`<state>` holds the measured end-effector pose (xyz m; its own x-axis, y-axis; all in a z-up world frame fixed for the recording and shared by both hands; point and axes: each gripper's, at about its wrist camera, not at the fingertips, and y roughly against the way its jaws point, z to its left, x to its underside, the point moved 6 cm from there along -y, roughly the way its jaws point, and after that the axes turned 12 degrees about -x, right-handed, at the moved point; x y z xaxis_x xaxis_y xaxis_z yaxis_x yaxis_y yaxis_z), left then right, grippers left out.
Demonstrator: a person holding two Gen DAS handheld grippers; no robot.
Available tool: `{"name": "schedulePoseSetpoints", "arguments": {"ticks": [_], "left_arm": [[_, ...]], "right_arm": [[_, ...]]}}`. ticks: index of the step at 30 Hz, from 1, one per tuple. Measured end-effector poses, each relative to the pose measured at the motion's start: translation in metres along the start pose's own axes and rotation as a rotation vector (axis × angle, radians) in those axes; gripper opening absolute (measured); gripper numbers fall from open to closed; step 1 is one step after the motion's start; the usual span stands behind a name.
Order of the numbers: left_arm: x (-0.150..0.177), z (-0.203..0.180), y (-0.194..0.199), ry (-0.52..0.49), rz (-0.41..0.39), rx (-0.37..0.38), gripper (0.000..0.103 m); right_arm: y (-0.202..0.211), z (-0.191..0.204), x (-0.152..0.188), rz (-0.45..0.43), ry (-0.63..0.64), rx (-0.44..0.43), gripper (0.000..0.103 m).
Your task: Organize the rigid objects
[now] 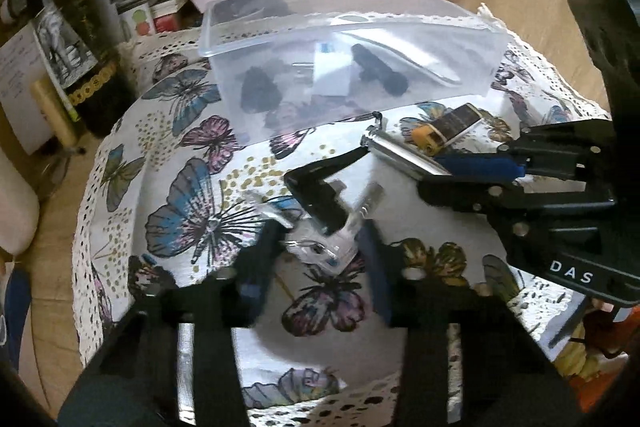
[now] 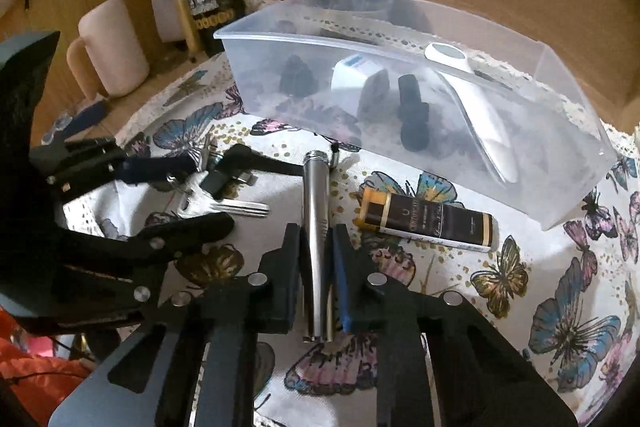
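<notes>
Right gripper (image 2: pixel 316 255): clamped on the metal tube (image 2: pixel 317 227), which lies on the butterfly cloth (image 2: pixel 520 267) before the clear box (image 2: pixel 560 155).
Left gripper (image 1: pixel 320 247): fingers spread around the keys (image 1: pixel 340 227), not closed.
Beside tube: brown-labelled tube (image 2: pixel 432 223).

Left gripper (image 1: pixel 320 227): fingers spread wide, angled down and forward. A bunch of keys (image 1: pixel 332 223) lies in the gap between the two fingertips; neither pad visibly presses on it.

Right gripper (image 2: pixel 316 263): fingers closed in on a metal tube (image 2: pixel 316 227), one pad on each side of it, gripping near its middle. The tube runs lengthwise between the fingers, its far end sticking out past the fingertips and its near end back toward the gripper body.

Both grippers sit close together, side by side.
</notes>
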<state>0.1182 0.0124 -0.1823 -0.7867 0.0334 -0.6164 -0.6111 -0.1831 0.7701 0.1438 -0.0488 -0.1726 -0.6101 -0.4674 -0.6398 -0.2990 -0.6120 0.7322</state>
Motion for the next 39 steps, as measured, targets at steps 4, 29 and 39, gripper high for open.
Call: {"name": "schedulePoseSetpoints", "arguments": {"ticks": [4,29,39], "left_arm": [[0.0,0.001,0.0,0.017,0.0,0.007,0.031],[-0.008,0.03,0.05,0.107,-0.11,-0.023,0.0],[0.008,0.028,0.031,0.069,-0.017,-0.02,0.029]], "right_arm": [[0.013,-0.001,0.001,-0.043,-0.026,-0.01,0.014],[0.088,-0.003,-0.013,-0.268,-0.047,0.064,0.014],[0.091,0.0,-0.013,-0.272,-0.04,0.05,0.014]]}}
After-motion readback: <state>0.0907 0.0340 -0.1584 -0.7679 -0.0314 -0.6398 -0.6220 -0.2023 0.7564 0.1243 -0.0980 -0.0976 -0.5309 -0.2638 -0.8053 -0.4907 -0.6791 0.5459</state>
